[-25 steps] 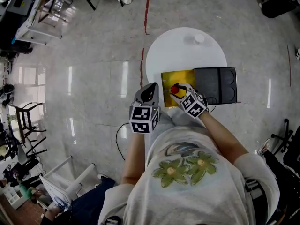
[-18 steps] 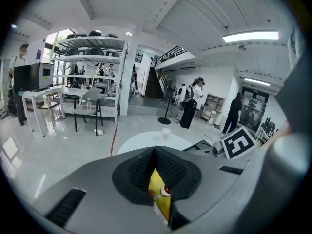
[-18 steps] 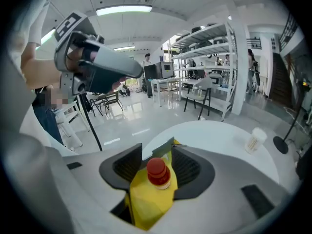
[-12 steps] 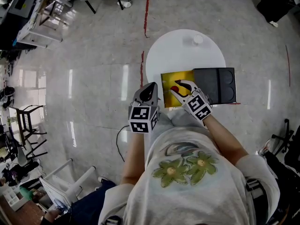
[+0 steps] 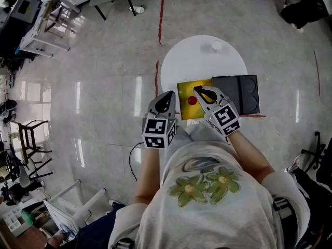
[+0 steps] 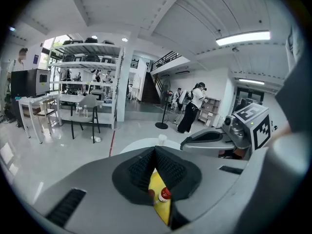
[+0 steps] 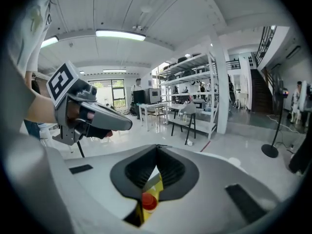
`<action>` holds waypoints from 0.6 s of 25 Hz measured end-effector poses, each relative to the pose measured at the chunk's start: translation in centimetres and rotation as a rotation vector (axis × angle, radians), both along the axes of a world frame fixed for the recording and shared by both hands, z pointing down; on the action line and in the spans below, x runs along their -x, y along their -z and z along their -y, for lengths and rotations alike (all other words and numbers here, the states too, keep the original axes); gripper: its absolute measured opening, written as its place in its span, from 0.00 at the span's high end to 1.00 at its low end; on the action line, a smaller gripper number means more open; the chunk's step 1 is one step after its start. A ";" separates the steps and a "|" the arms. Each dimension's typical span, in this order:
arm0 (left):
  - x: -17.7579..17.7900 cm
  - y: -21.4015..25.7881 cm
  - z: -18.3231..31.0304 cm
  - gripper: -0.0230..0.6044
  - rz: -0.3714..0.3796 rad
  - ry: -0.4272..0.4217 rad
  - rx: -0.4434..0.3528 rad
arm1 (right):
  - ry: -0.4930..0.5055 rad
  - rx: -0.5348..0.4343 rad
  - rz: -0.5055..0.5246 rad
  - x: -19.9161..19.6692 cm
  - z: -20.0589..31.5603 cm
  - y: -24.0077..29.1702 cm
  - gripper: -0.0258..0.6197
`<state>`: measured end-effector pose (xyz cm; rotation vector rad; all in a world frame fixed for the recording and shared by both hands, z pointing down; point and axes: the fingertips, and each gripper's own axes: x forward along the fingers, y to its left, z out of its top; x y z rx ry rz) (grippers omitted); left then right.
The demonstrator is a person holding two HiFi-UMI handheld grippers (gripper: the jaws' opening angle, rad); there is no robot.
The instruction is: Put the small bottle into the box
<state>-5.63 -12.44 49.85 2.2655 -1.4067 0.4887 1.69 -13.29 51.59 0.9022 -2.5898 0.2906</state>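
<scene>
The small bottle (image 5: 192,100), with a red cap, rests inside the yellow box (image 5: 185,90) on the round white table (image 5: 202,61). My right gripper (image 5: 197,90) hovers just right of the bottle with its jaws shut and nothing between them. In the right gripper view the bottle (image 7: 148,202) and the yellow box (image 7: 157,185) show below the shut gripper (image 7: 157,147). My left gripper (image 5: 166,95) is shut and empty at the table's near left edge, apart from the box. The left gripper view shows the bottle (image 6: 165,194) under its shut jaws.
The box's black lid (image 5: 236,94) lies open to the right of the yellow part. A small white cup (image 5: 215,46) stands at the table's far side. Shiny floor surrounds the table, and shelves and chairs (image 5: 41,19) stand far left.
The right gripper let go of the bottle, drew back slightly toward me, and its jaws closed empty. The bottle stayed in the yellow box. The left gripper did not move.
</scene>
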 end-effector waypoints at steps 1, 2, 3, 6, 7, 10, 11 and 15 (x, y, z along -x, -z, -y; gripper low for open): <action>-0.1 0.2 0.0 0.96 -0.001 -0.002 -0.004 | 0.001 -0.001 0.007 -0.1 -0.1 0.4 0.95; -0.1 0.5 -0.1 0.96 -0.001 -0.004 -0.009 | 0.001 -0.003 0.012 -0.2 -0.1 0.8 0.96; -0.1 0.7 -0.1 0.96 -0.001 -0.005 -0.014 | 0.001 -0.006 0.014 -0.2 -0.2 1.1 0.96; -0.1 1.2 -0.2 0.96 0.000 -0.009 -0.027 | -0.003 -0.022 0.017 -0.4 -0.5 1.9 0.96; -0.2 1.3 -0.3 0.96 0.001 -0.010 -0.031 | -0.006 -0.026 0.020 -0.5 -0.5 2.0 0.96; -0.3 1.7 -0.5 0.96 0.002 -0.014 -0.037 | -0.018 -0.031 0.031 -0.7 -0.8 2.5 0.96; -0.4 1.8 -0.6 0.96 0.001 -0.016 -0.039 | -0.022 -0.032 0.033 -0.8 -0.8 2.7 0.96; -0.8 1.9 -0.7 0.96 0.002 -0.025 -0.043 | -0.031 -0.039 0.040 -1.1 -0.8 3.1 0.96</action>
